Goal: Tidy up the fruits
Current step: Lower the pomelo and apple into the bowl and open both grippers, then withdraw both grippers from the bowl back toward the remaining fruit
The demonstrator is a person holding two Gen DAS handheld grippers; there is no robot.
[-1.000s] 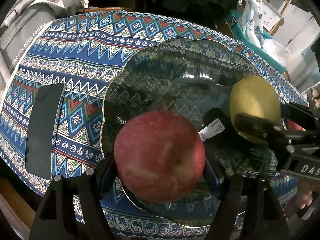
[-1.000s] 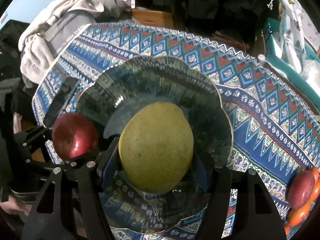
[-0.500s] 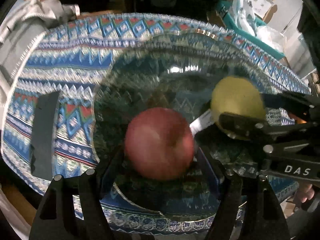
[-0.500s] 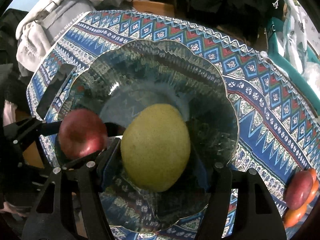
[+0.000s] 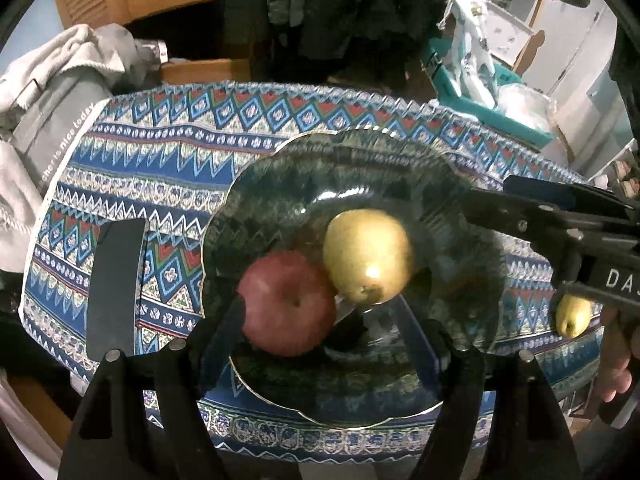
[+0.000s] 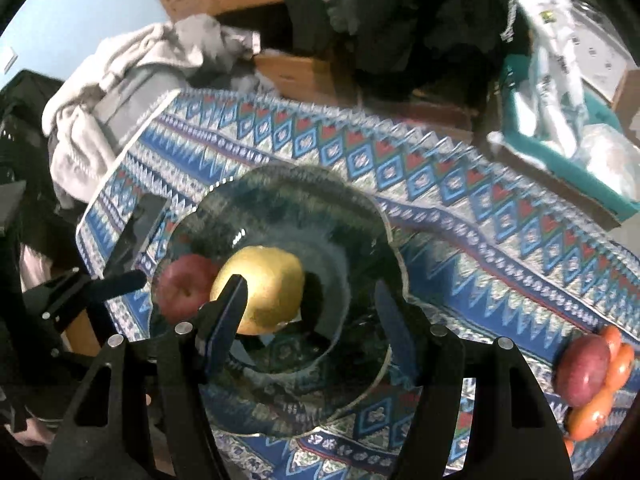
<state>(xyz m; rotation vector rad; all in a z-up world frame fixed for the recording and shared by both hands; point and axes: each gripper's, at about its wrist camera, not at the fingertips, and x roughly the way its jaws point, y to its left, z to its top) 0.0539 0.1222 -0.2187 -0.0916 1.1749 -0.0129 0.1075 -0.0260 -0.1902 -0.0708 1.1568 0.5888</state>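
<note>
The red apple (image 5: 288, 304) and the yellow-green pear (image 5: 368, 256) lie in the dark glass bowl (image 5: 460, 208), touching each other, the apple on the left of the pear and a little nearer to me. Both rest on the bowl's floor, free of any grip. My left claw (image 5: 324, 344) hangs above them with its fingers apart; the apple shows beside the left finger but the pads do not press on it. My right claw (image 6: 308, 312) is likewise spread, with nothing clamped; its left finger crosses in front of the pear in the right wrist view, and the gap between the fingers shows only the bowl's inside.

The bowl stands on the surface, which is covered with a blue patterned cloth (image 5: 180, 160). A flat black slab (image 5: 114, 288) lies on the cloth to the left of the bowl. At the right edge of the cloth, well apart from the bowl, a second red fruit (image 6: 582, 372) lies against some orange ones (image 6: 596, 412). A small yellow fruit (image 5: 573, 316) shows under my right claw in the left wrist view. A heap of grey clothing (image 5: 52, 92) lies past the left end of the surface.
</note>
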